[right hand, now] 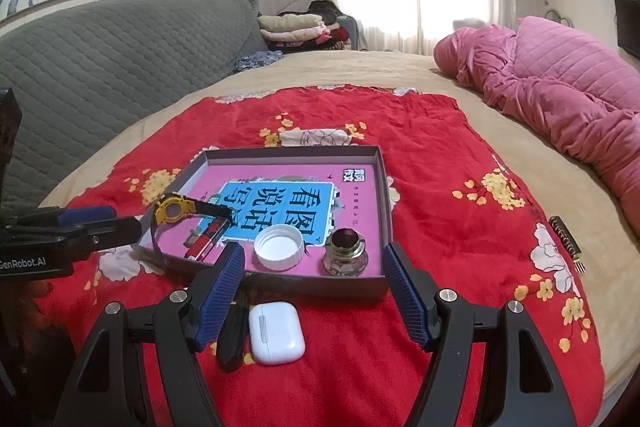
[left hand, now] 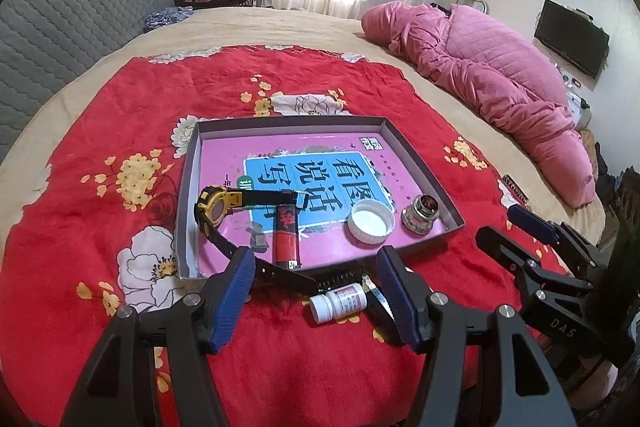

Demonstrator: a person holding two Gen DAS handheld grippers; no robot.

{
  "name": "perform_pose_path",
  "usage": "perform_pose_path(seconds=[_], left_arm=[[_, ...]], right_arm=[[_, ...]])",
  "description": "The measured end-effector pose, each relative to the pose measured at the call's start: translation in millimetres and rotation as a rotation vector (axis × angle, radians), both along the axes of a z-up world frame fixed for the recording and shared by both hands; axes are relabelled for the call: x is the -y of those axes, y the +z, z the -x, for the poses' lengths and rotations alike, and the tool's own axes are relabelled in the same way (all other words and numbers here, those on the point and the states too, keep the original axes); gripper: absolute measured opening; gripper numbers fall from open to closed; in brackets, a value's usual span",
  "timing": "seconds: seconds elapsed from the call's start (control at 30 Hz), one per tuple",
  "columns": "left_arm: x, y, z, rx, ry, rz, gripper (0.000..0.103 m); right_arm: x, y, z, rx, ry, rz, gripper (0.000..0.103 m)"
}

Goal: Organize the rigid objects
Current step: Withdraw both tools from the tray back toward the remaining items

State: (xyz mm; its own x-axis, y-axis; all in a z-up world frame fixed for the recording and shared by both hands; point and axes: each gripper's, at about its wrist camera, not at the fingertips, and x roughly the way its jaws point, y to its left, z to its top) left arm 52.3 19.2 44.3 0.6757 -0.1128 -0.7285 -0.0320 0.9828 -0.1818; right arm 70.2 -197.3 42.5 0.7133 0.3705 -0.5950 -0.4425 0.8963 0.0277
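**Both claws wide over the bed**

In the tray: watch, lighter, white cap, glass jar. Left gripper gapes above a pill bottle; right gripper, also wide, above an earbud case.

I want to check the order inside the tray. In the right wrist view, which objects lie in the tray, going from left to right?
yellow watch → red lighter → white cap → glass ink bottle, all inside the tray.
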Motion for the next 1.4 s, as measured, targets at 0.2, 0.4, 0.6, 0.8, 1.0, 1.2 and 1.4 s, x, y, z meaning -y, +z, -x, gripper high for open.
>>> perform_pose_path(seconds=[0.2,0.4,0.6,0.8,1.0,1.2,1.4], left_arm=[[4,-5,5,-0.016,-0.01,-0.012,0.063],[5,-13,11,-0.042,-0.017,-0.007,0.063],[12,-19,14,-0.064,-0.042,-0.014,0.063],[20,-26,17,-0.09,-0.067,-0.008,0.063],[27,-35,18,-0.121,-0.085,-0.005,0.063],[28,-42,18,-0.143,-0.088,-0.002,0.063],[26,-53,17,-0.176,-0.082,0.01,0.063]], right_arm=[[0,-6,4,-0.039,0.02,0.014,0.073],[-4,-12,11,-0.053,0.036,0.044,0.073],[-6,-18,16,-0.075,0.041,0.07,0.073],[-7,-25,17,-0.106,0.039,0.099,0.073],[-8,-32,16,-0.127,0.034,0.119,0.073],[-9,-40,14,-0.158,0.043,0.141,0.073],[-12,-47,13,-0.175,0.057,0.166,0.073]])
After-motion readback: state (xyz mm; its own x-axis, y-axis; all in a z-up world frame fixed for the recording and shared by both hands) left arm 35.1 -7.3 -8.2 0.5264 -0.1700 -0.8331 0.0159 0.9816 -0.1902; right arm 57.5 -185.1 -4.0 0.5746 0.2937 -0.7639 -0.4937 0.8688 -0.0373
